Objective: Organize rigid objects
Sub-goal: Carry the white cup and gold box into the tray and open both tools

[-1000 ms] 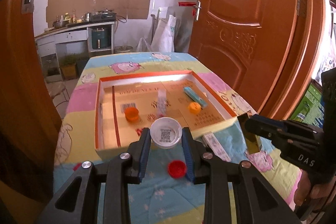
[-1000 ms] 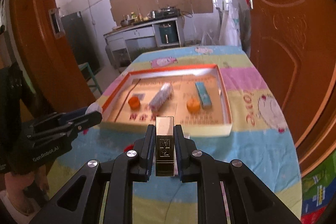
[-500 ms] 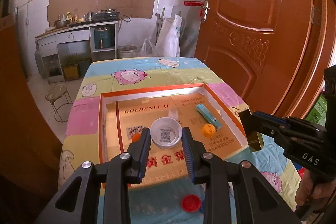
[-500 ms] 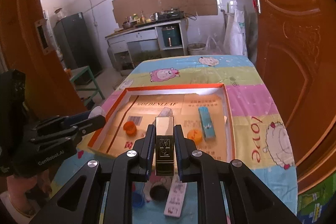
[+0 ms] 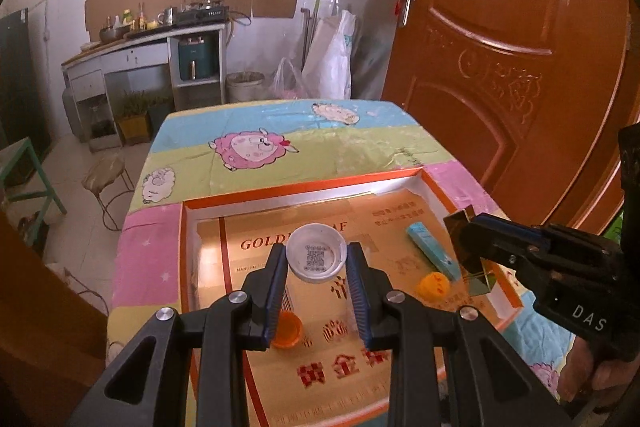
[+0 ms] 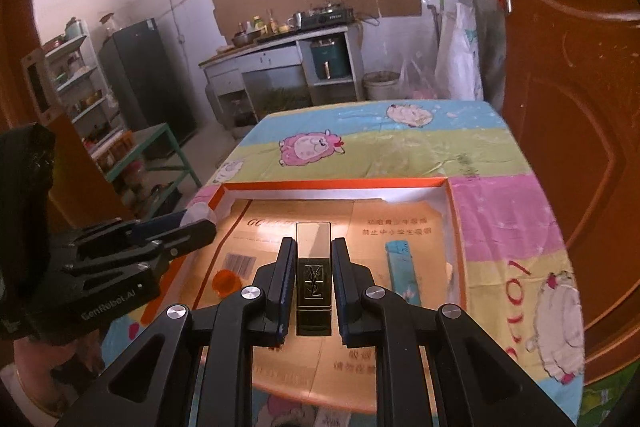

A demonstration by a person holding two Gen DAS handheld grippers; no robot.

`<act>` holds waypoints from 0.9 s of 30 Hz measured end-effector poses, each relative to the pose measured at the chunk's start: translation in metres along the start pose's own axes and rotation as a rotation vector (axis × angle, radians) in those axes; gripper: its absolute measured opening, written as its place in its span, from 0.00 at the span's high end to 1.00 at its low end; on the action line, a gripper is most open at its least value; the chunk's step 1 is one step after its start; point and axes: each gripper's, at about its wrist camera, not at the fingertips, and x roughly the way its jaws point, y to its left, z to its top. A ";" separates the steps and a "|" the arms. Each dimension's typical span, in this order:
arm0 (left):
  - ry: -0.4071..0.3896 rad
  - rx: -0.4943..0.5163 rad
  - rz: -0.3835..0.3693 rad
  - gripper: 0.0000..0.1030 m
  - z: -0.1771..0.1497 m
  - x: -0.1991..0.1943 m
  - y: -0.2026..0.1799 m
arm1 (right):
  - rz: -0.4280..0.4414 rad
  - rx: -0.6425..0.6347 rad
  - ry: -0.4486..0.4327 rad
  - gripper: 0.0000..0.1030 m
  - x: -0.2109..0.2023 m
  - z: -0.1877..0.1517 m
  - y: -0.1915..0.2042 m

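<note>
My left gripper (image 5: 316,259) is shut on a white bottle cap (image 5: 316,255) with a QR code inside, held over the shallow orange-rimmed cardboard box (image 5: 304,187). My right gripper (image 6: 314,259) is shut on a gold lipstick case (image 6: 314,277), also over the box (image 6: 332,183). In the box lie a light blue lighter (image 5: 432,255), a yellow cap (image 5: 433,285) and an orange cap (image 5: 286,329). The right gripper with the gold case (image 5: 466,243) shows at the right of the left wrist view. The left gripper (image 6: 196,223) shows at the left of the right wrist view.
The box sits on a table with a sheep-print cloth (image 5: 332,147). A brown wooden door (image 5: 500,47) stands close on the right. A stool (image 5: 104,175) and a green frame (image 5: 32,179) stand left of the table. A kitchen counter (image 5: 152,43) is behind.
Both grippers have moved forward from the table's near edge to over the box, each still holding its object. The red cap and white strip on the cloth have dropped out of view.
</note>
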 end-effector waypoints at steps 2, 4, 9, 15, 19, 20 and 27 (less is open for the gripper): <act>0.019 0.000 0.004 0.70 0.002 0.011 0.002 | 0.018 0.016 0.021 0.83 0.013 0.004 -0.004; 0.035 0.001 0.009 0.70 0.004 0.021 0.004 | 0.029 0.026 0.042 0.82 0.025 0.006 -0.008; 0.071 0.000 0.016 0.70 0.007 0.042 0.009 | 0.027 0.021 0.066 0.82 0.045 0.010 -0.011; 0.110 0.004 0.030 0.70 0.011 0.062 0.013 | 0.023 0.022 0.102 0.82 0.066 0.016 -0.017; 0.140 -0.004 0.035 0.70 0.013 0.077 0.016 | 0.011 0.023 0.126 0.82 0.081 0.019 -0.022; 0.146 -0.006 0.036 0.70 0.013 0.080 0.018 | 0.009 0.023 0.129 0.82 0.083 0.019 -0.022; 0.193 -0.024 0.032 0.70 0.010 0.100 0.024 | 0.004 0.025 0.179 0.82 0.104 0.022 -0.027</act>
